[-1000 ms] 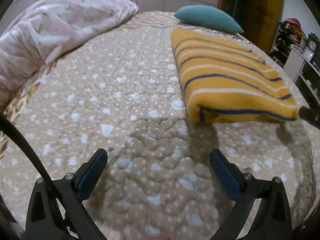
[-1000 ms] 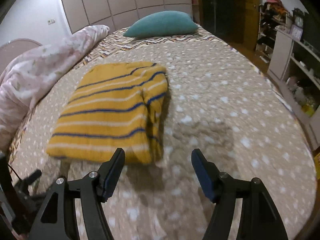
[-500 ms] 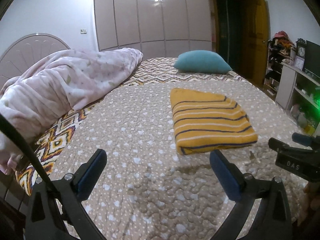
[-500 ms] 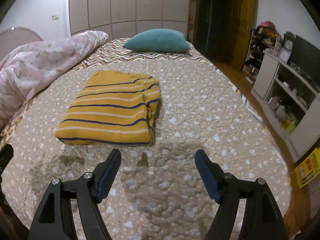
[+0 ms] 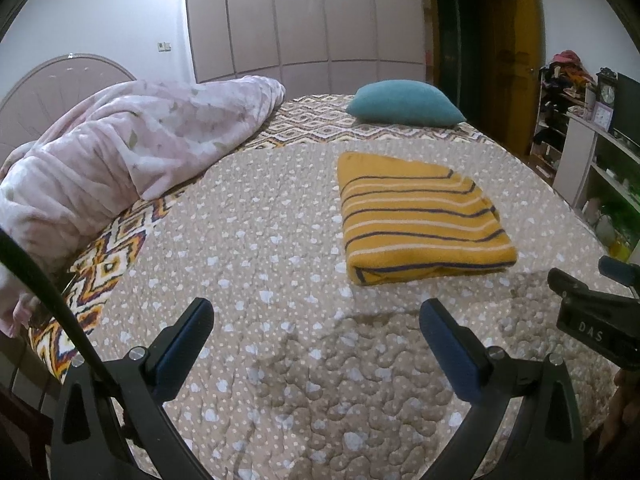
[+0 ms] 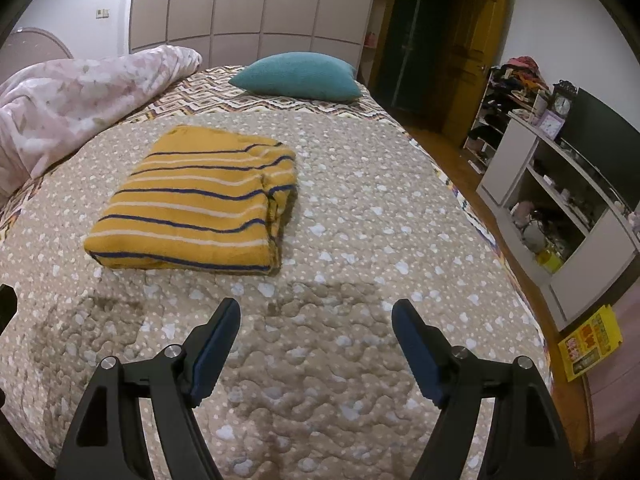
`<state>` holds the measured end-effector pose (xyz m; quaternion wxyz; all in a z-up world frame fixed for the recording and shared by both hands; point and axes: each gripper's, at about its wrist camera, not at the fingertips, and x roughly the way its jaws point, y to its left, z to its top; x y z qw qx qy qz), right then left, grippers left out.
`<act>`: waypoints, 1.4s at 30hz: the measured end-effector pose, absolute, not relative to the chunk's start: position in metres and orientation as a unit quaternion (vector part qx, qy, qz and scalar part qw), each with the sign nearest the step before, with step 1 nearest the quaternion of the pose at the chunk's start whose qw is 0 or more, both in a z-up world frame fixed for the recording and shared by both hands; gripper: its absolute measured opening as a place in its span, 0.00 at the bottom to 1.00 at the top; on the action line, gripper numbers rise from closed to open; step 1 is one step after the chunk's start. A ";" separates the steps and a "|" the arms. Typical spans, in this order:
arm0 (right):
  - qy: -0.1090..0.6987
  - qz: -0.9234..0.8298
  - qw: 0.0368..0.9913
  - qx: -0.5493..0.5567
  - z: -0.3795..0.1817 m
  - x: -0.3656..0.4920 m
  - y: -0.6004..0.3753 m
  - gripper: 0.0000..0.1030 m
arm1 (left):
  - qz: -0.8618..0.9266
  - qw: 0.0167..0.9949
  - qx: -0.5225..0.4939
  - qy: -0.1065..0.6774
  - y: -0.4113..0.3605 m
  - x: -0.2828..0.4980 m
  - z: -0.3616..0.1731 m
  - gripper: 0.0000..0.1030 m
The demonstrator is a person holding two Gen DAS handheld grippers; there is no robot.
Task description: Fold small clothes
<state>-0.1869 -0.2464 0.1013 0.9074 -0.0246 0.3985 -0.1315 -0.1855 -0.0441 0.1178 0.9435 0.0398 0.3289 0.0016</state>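
A mustard-yellow garment with navy and white stripes [image 5: 420,220] [image 6: 200,204] lies folded into a flat rectangle on the beige dotted bedspread [image 5: 260,240] [image 6: 380,220]. My left gripper [image 5: 316,312] hangs open above the bedspread, short of the garment's near edge and to its left, with nothing between the blue pads. My right gripper [image 6: 316,312] is open too, empty, back from the garment's near right corner. The tip of the right gripper [image 5: 588,300] shows at the right edge of the left wrist view.
A crumpled pink duvet [image 5: 120,152] [image 6: 72,100] fills the bed's left side. A teal pillow [image 5: 404,104] [image 6: 300,76] lies at the far end. White shelving [image 6: 560,200] with clutter stands right of the bed, and a yellow packet [image 6: 588,340] lies on the floor.
Both grippers have drawn back and risen from the folded garment, which now lies farther ahead. The right jaws spread a little wider. The garment stays put.
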 end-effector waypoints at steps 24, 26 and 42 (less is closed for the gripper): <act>0.402 -0.130 0.905 -0.043 0.095 -0.187 -0.237 0.82 | 0.005 0.930 0.027 0.366 -0.039 -0.179 0.106 0.99; 0.403 -0.128 0.905 -0.041 0.094 -0.187 -0.237 0.83 | 0.004 0.930 0.030 0.367 -0.040 -0.179 0.105 0.99; 0.425 -0.106 0.899 -0.013 0.079 -0.187 -0.238 0.85 | 0.005 0.924 0.046 0.379 -0.043 -0.180 0.098 0.99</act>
